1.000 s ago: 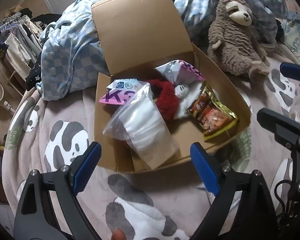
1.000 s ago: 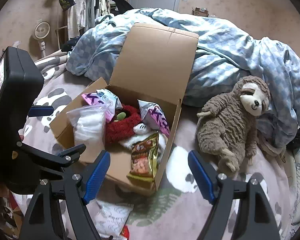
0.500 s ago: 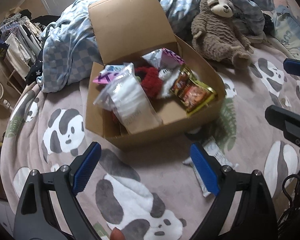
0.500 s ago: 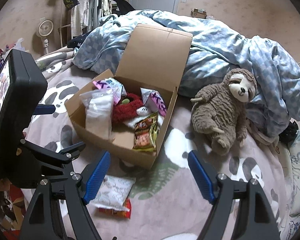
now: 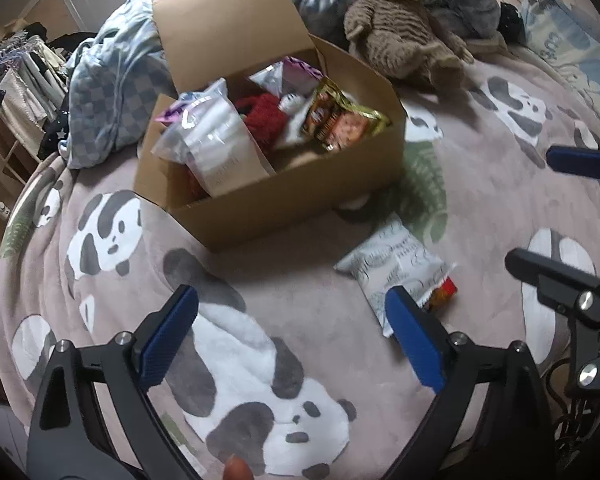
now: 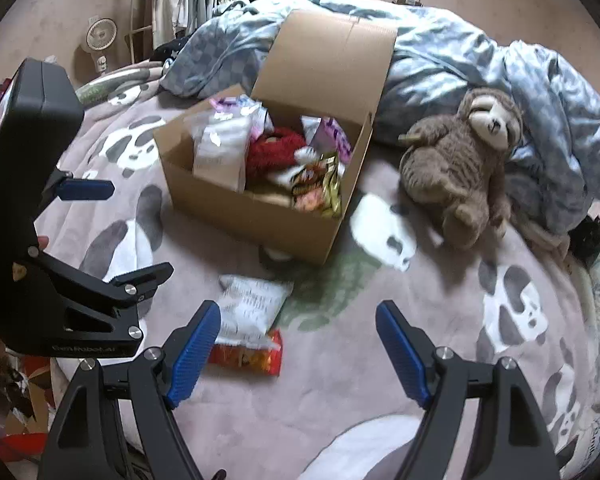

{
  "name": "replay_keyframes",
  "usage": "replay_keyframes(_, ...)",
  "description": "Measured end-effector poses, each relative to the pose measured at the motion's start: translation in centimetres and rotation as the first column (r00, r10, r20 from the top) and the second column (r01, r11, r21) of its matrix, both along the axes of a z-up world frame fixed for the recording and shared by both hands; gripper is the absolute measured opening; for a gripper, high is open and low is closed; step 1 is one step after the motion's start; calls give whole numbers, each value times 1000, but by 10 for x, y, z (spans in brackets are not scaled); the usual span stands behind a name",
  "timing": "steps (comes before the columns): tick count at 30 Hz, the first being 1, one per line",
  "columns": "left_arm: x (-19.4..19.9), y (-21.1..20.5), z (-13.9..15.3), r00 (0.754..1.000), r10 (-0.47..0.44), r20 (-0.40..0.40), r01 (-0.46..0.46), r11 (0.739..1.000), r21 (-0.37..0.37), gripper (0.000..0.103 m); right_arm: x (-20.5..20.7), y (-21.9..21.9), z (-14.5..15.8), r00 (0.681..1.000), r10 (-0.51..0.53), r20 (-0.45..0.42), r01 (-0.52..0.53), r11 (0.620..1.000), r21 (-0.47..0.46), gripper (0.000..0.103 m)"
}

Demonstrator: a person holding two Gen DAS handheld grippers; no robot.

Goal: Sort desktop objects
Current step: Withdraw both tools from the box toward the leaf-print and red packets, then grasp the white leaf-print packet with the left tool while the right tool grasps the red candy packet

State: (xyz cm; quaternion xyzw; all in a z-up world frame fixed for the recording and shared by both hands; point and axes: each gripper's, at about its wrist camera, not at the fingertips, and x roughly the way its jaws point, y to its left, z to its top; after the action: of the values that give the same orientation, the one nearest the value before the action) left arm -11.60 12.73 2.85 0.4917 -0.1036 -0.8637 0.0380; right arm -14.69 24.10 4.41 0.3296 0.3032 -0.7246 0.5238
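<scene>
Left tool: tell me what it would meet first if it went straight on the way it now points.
Probably the panda blanket itself. The left tool is empty, its jaws opening, with only bare blanket between them. The white snack packet lies just right of that line, so it would likely be missed, though depth is unclear.

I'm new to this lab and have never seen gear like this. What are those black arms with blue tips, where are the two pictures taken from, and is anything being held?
There is no robot: a person holds a two-finger clamp in each hand, each with a wide-angle camera looking along its fingers. One picture comes from the left gripper, whose jaws are opening with nothing between them; the other from the right gripper, open and empty too. Each view also catches the other gripper at its edge. Below lies a panda-print blanket. On it stands an open cardboard box full of snack bags and a red plush, a white snack packet overlapping a red packet, and a sloth plush.
</scene>
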Motion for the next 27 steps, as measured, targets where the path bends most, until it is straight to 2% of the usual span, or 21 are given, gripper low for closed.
replay_keyframes(5, -2, 7, -21, 999, -13, 45, 12, 1000, 26, 95, -1, 14, -29, 998, -21, 50, 20, 999, 31, 81)
replay_keyframes(12, -13, 22, -48, 994, -13, 108, 1, 995, 104, 97, -7, 32, -66, 996, -55, 67, 49, 995, 87, 81)
replay_keyframes(21, -45, 34, -77, 982, 73, 172, -96, 987, 132, 99, -15, 45, -104, 990, -95, 102, 81, 988, 135, 81)
replay_keyframes(27, -65, 35, -89, 971, 101, 219, -146, 968, 203, 101, -23, 45, -120, 988, -110, 106, 92, 982, 163, 81)
